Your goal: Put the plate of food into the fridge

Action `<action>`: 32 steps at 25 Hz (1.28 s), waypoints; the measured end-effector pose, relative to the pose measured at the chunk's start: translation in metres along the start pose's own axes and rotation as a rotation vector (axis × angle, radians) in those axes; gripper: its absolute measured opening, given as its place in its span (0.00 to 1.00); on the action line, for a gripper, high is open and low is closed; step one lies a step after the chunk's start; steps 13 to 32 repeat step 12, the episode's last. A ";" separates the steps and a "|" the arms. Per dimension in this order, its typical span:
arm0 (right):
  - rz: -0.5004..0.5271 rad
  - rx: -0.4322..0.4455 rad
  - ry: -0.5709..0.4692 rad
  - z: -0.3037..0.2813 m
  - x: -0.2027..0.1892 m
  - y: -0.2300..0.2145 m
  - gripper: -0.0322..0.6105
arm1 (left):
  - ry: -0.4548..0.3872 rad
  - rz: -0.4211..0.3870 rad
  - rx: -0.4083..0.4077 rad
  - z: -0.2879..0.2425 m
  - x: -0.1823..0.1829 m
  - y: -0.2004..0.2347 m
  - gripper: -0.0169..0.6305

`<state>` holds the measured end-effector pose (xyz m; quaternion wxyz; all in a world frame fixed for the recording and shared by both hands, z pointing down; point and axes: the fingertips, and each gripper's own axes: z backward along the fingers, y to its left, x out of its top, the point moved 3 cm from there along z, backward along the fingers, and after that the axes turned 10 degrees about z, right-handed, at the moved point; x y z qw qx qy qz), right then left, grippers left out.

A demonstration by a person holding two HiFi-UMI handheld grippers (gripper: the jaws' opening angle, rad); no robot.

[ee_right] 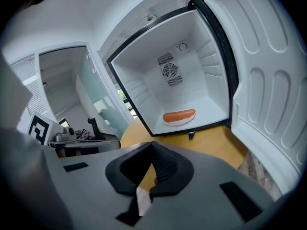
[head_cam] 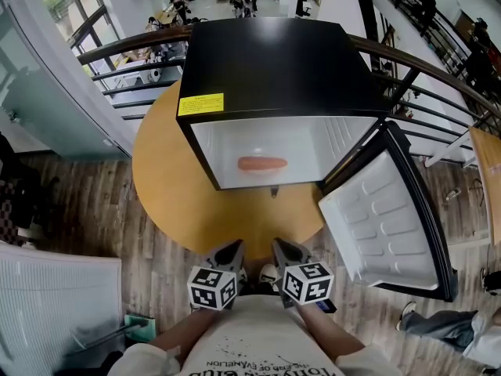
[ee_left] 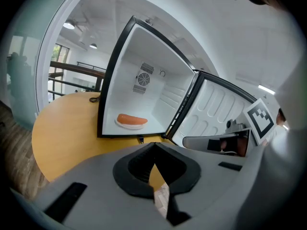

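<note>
A white plate with an orange sausage [head_cam: 263, 164] lies on the floor of the small black fridge [head_cam: 274, 61], which stands on a round wooden table [head_cam: 164, 194]. The same plate of food [ee_left: 131, 120] [ee_right: 179, 116] shows in both gripper views, inside the white cavity. The fridge door [head_cam: 391, 218] hangs wide open to the right. My left gripper [head_cam: 228, 251] and right gripper [head_cam: 282, 250] are held close to my body, well short of the fridge. Both are shut with nothing between the jaws.
A curved dark railing [head_cam: 133, 49] runs behind the table, with a glass wall [head_cam: 47, 69] at the left. Wooden floor [head_cam: 102, 233] surrounds the table. A white slatted panel [head_cam: 55, 304] stands at the lower left.
</note>
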<state>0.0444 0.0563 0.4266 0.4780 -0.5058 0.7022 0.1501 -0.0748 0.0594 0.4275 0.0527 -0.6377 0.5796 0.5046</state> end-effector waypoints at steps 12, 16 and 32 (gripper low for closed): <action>0.007 0.012 0.007 -0.002 0.000 0.003 0.09 | 0.006 -0.013 -0.009 0.000 0.001 -0.003 0.06; 0.007 0.012 0.007 -0.002 0.000 0.003 0.09 | 0.006 -0.013 -0.009 0.000 0.001 -0.003 0.06; 0.007 0.012 0.007 -0.002 0.000 0.003 0.09 | 0.006 -0.013 -0.009 0.000 0.001 -0.003 0.06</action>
